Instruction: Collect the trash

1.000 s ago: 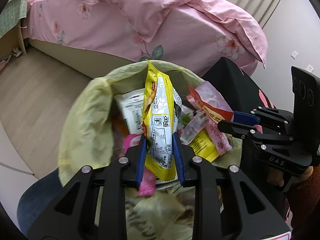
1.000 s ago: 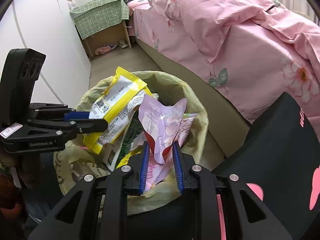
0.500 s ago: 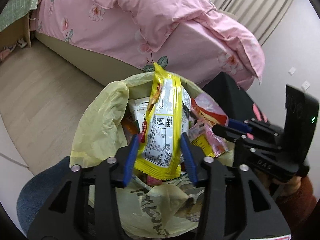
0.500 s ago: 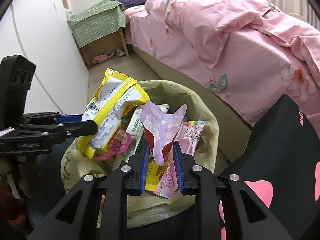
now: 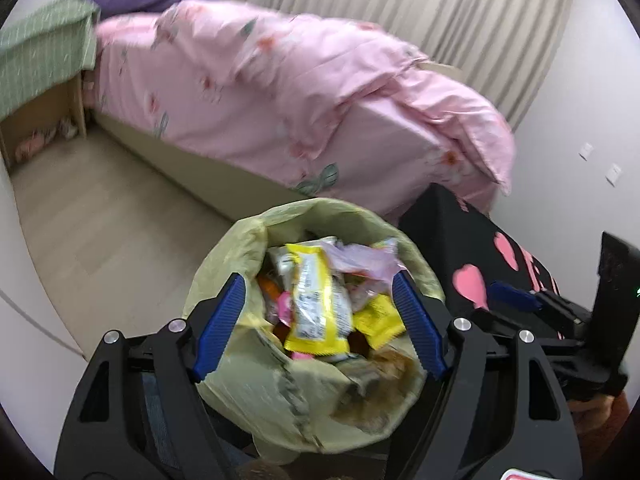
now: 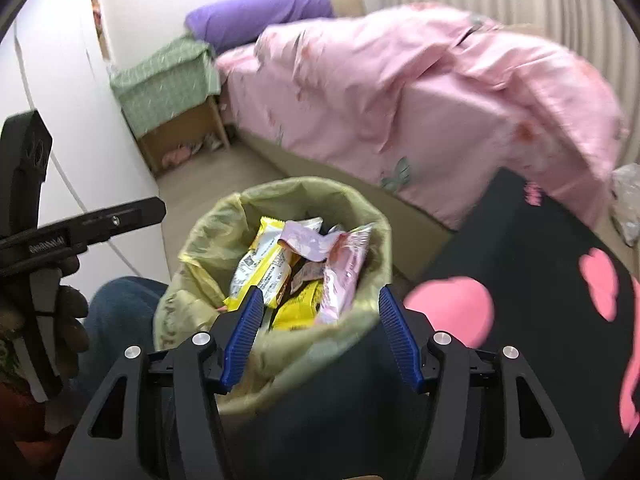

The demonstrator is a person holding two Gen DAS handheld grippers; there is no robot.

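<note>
A bin lined with a yellow-green bag point(image 5: 224, 272) point(image 6: 208, 240) stands on the floor, full of snack wrappers. A yellow and silver wrapper point(image 5: 318, 304) point(image 6: 262, 268) lies on top, with a pale pink wrapper point(image 5: 360, 258) point(image 6: 310, 242) beside it. My left gripper point(image 5: 318, 322) is open and empty above the bin. My right gripper point(image 6: 320, 332) is open and empty above the bin's near rim. In the left wrist view the right gripper's fingertips point(image 5: 510, 294) show at the right edge. The left gripper's body shows at the left of the right wrist view.
A bed with a pink floral duvet point(image 5: 300, 92) point(image 6: 420, 80) stands behind the bin. A black cloth with pink hearts point(image 5: 480, 264) point(image 6: 540, 280) lies right of the bin. A small wooden shelf under a green checked cloth point(image 6: 172, 80) stands at the far left. Bare wood floor point(image 5: 100, 208) lies left of the bin.
Both grippers opened and let go: the yellow wrapper and the pink wrapper dropped into the bin. Both grippers have risen and pulled back from the bin.
</note>
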